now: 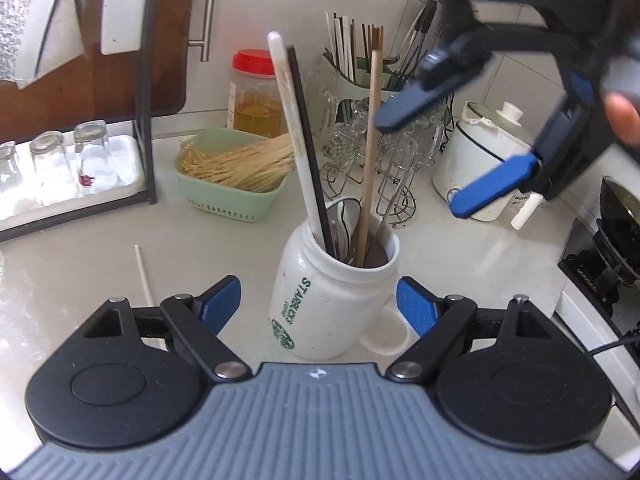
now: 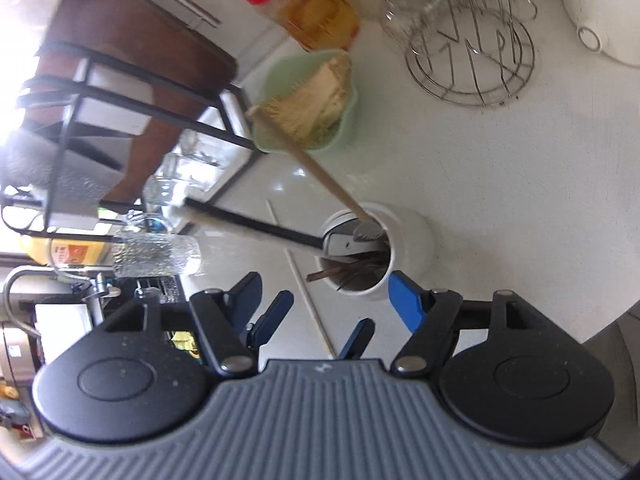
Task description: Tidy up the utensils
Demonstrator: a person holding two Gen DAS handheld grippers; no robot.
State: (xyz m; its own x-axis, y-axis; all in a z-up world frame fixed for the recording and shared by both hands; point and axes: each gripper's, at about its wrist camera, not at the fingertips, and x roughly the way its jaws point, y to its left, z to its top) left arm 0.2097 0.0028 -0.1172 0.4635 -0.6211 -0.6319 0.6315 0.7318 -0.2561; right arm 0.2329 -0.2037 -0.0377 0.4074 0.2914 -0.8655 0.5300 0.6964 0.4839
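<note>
A: Mug (image 1: 336, 300) sits dead centre on the counter (image 1: 480, 256). What's in it?
B: Chopsticks (image 1: 304, 152) and a wooden stick (image 1: 370, 152), leaning. Basket (image 1: 232, 184) at 10 o'clock, wire rack (image 1: 384, 168) at 12, pot (image 1: 480, 160) at 2.
A: Loose stick (image 1: 144, 276)?
B: On the counter at 9.

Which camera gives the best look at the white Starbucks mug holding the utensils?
The left wrist view. The white mug stands centred and sharp there, with its green lettering, handle and full body visible. The right wrist view looks down on the mug from above, showing mostly its rim and inside, slightly blurred, with no lettering.
</note>
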